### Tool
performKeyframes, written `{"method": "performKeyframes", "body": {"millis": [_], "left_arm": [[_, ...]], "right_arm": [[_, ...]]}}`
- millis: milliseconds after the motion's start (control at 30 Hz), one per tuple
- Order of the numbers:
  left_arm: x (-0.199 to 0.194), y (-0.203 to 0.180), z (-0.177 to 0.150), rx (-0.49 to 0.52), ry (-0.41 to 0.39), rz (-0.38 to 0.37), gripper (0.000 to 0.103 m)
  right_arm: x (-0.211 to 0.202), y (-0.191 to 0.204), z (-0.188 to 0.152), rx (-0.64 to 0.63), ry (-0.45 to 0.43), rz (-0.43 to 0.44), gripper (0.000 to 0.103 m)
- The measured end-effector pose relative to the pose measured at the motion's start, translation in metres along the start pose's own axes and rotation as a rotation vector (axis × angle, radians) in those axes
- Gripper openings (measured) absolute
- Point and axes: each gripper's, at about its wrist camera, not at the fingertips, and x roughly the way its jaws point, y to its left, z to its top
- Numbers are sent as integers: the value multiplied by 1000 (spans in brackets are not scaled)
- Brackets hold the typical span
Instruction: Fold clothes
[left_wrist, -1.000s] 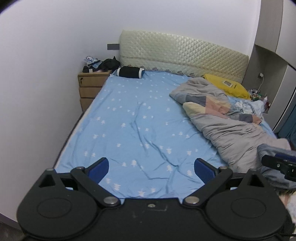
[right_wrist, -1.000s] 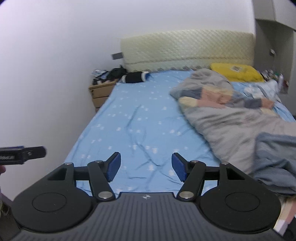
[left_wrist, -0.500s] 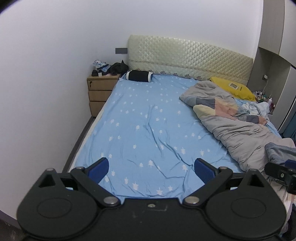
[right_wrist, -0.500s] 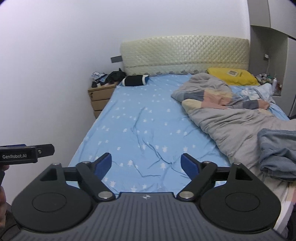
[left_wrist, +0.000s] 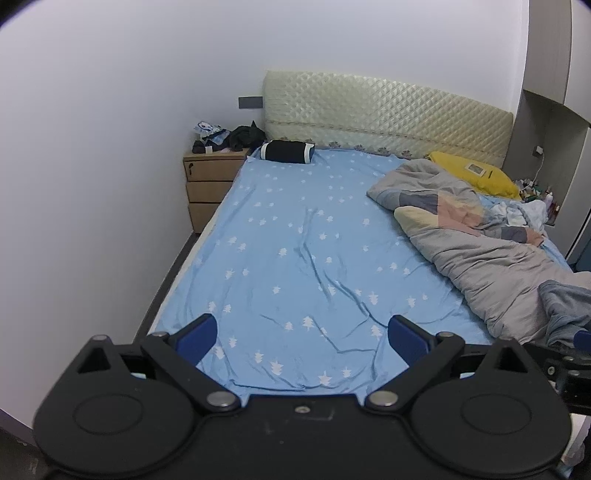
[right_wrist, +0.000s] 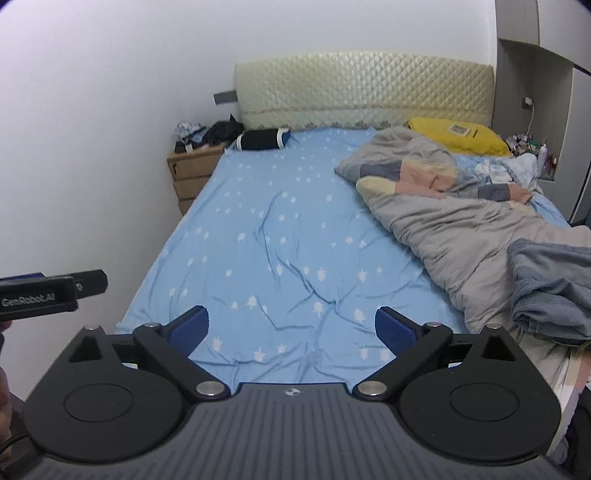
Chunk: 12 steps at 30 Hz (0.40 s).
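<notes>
A crumpled grey-blue garment (right_wrist: 552, 288) lies at the near right of the bed, on the edge of a grey quilt (right_wrist: 461, 229); the left wrist view shows the garment (left_wrist: 565, 310) at its right edge. My right gripper (right_wrist: 291, 328) hovers over the foot of the bed, its jaws opening wide with only the blue star-print sheet (right_wrist: 280, 236) behind them. My left gripper (left_wrist: 301, 338) stands open over the same sheet (left_wrist: 303, 251), nothing between its blue pads. The left gripper's body pokes into the right wrist view at the left edge.
A black bolster (left_wrist: 286, 151) lies at the head of the bed by the quilted headboard (left_wrist: 388, 114). A wooden bedside chest (left_wrist: 210, 184) with dark clutter stands at the far left. A yellow pillow (left_wrist: 472, 175) and small items sit at the far right. A white wall runs along the left.
The right gripper's jaws have spread from half open to wide. Both grippers have drawn back from the bed, so more of the sheet and the left wall shows.
</notes>
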Motion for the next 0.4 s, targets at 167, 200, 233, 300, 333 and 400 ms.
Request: {"method": "performKeyframes", "body": {"millis": [167,200,233,300,333,400], "left_arm": [[0,1,0,-12,-2,26,99],[0,1,1,-14,-3,31,99],[1,1,1,-16,-2,32,99],[1,1,1,-20,1,32,99],[2,1,1,-21,2,32,99],[2,1,1,-23,2,31,99]], "right_arm": [[3,5,0,-16,-3,-4,99],[4,5,0,-18,-3,-7,99],[4,5,0,-15,-1,-4,99],[5,5,0,-6,3,0,99],[5,4,0,-4,5,-1,99],[6,4,0,0,6,0,99]]}}
